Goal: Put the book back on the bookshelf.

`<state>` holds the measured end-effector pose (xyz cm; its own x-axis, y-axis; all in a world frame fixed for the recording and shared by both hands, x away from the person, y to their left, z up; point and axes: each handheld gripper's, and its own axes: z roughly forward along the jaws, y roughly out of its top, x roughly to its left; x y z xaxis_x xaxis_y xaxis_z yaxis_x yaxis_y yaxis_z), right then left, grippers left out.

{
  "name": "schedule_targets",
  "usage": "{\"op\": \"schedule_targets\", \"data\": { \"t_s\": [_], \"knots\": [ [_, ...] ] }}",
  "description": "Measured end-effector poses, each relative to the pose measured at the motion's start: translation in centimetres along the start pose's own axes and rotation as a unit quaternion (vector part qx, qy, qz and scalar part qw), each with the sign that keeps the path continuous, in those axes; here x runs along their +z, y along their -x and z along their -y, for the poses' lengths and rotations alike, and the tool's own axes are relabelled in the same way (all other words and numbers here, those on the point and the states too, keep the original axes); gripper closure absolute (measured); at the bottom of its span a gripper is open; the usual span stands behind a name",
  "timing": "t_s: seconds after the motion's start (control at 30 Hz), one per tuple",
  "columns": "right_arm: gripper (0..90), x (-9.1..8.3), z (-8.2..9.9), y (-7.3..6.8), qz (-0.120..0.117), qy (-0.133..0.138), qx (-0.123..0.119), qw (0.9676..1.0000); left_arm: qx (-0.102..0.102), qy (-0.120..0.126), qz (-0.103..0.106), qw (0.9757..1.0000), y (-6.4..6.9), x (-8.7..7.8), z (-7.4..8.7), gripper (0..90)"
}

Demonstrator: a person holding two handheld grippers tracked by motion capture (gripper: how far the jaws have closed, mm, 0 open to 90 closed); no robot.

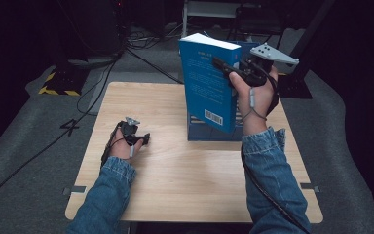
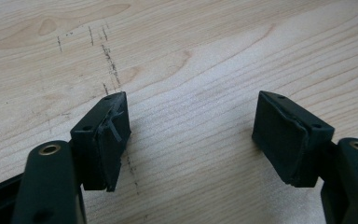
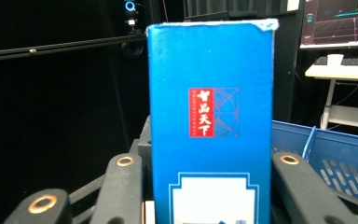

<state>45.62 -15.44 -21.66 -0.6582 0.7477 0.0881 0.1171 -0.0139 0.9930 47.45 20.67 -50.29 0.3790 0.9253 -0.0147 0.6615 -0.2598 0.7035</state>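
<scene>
A thick blue book hangs upright in the air above the back right of the wooden table, with my right gripper shut on its spine side. In the right gripper view the book's blue spine, with a red label, stands between the two black jaws. My left gripper rests low on the table at the left. Its black pads stand apart over bare wood in the left gripper view, with nothing between them.
A blue basket sits on the table under and behind the book; its perforated wall appears in the right gripper view. Cables and stands lie on the dark floor beyond the table's far edge.
</scene>
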Motion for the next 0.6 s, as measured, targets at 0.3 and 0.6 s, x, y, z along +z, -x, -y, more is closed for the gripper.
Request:
{"op": "schedule_targets", "data": {
  "t_s": [0.3,0.6],
  "knots": [
    [61.8,2.5,0.2,2.4,0.021,0.006,0.020,0.9996,-0.003,0.000,0.002,1.0000,0.0,0.1,0.0,27.5],
    [61.7,3.4,0.2,4.5,0.039,0.013,0.037,0.9985,-0.004,0.001,0.002,1.0000,0.0,0.1,0.0,27.4]
  ]
}}
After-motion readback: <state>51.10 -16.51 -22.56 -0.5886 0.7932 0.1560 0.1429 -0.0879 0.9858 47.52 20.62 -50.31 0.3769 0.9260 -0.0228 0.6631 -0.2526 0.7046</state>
